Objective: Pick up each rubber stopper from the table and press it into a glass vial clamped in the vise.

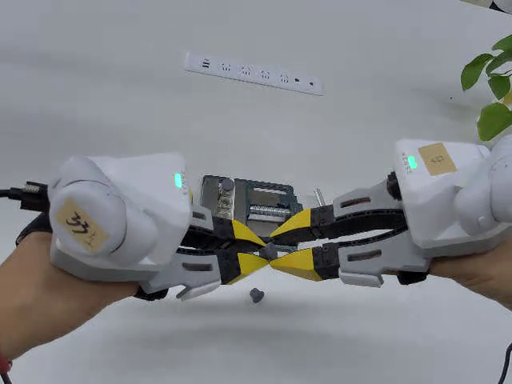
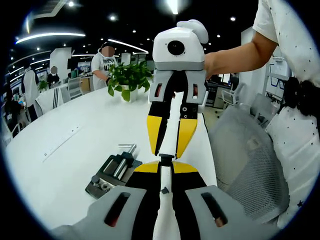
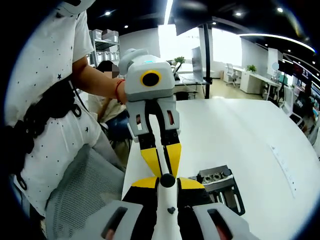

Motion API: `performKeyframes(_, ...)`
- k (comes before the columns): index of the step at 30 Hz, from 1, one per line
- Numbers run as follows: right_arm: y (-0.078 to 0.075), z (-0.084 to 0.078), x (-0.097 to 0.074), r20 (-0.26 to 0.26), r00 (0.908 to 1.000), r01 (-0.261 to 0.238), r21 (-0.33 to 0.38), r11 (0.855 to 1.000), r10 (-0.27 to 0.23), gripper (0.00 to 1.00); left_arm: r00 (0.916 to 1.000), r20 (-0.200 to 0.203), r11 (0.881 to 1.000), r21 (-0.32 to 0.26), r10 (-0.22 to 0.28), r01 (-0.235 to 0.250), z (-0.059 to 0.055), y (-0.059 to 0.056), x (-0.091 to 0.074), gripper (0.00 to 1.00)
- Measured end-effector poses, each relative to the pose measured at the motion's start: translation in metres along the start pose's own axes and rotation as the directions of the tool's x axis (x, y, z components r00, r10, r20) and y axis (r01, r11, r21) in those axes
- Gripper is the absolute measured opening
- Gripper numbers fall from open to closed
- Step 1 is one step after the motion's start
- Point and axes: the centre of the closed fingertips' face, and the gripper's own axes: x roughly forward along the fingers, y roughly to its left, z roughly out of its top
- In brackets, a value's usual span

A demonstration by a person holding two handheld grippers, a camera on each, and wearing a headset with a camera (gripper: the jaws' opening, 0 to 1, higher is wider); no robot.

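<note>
two grippers meet tip to tip over the white table (image 1: pixel 120 104). at 9 o'clock in the head view the left hand (image 1: pixel 32 292) carries the left gripper (image 1: pixel 264 250), its yellow-and-black fingers (image 1: pixel 246 234) drawn narrow and converging to a point. at that point sits a small dark stopper (image 1: pixel 272 252), touching the tips of both grippers; which pair actually clamps it cannot be told. in the right gripper view it shows as a round black blob (image 3: pixel 167 180) between that gripper's own yellow tips and the ends of the left gripper's fingers. at 12 o'clock from the meeting point, just behind it, the metal vise (image 1: pixel 256 198) stands on the table, and well beyond it, again at 12 o'clock, lies a white power strip (image 1: pixel 252 74). in the right gripper view small round rims (image 3: pixel 212 176) sit in the vise, too small to tell more. at 6 o'clock from the tips, near but apart, a second stopper (image 1: pixel 257 295) lies loose on the table. the right gripper (image 1: pixel 280 250) comes in from 3 o'clock, held by the right hand (image 1: pixel 480 276), its fingers also narrow. a green plant (image 1: pixel 490 88) leans in at 2 o'clock.
</note>
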Motion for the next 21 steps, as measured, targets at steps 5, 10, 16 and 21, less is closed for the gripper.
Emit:
performKeyframes(5, 0.001, 0.0006, 0.0007, -0.005, 1.0, -0.006, -0.004, 1.0, 0.006, 0.07, 1.0, 0.001, 1.0, 0.001, 0.002, -0.002, -0.0002, -0.0001, -0.0015, 0.04)
performKeyframes(10, 0.0018, 0.0018, 0.0008, -0.008, 0.9999, -0.009, -0.005, 1.0, 0.009, 0.07, 1.0, 0.004, 1.0, 0.003, 0.0, 0.0, -0.0001, -0.0004, -0.0028, 0.04)
performKeyframes(16, 0.0011, 0.0028, 0.0017, -0.016, 0.9998, -0.007, -0.014, 1.0, 0.007, 0.06, 1.0, 0.005, 1.0, 0.007, 0.003, -0.003, -0.0011, 0.0015, -0.0041, 0.04)
performKeyframes(21, 0.0007, 0.0029, 0.0041, -0.027, 0.9996, -0.007, -0.018, 1.0, 0.006, 0.06, 0.9999, 0.007, 1.0, 0.017, 0.008, -0.008, -0.0023, 0.0018, -0.0049, 0.04)
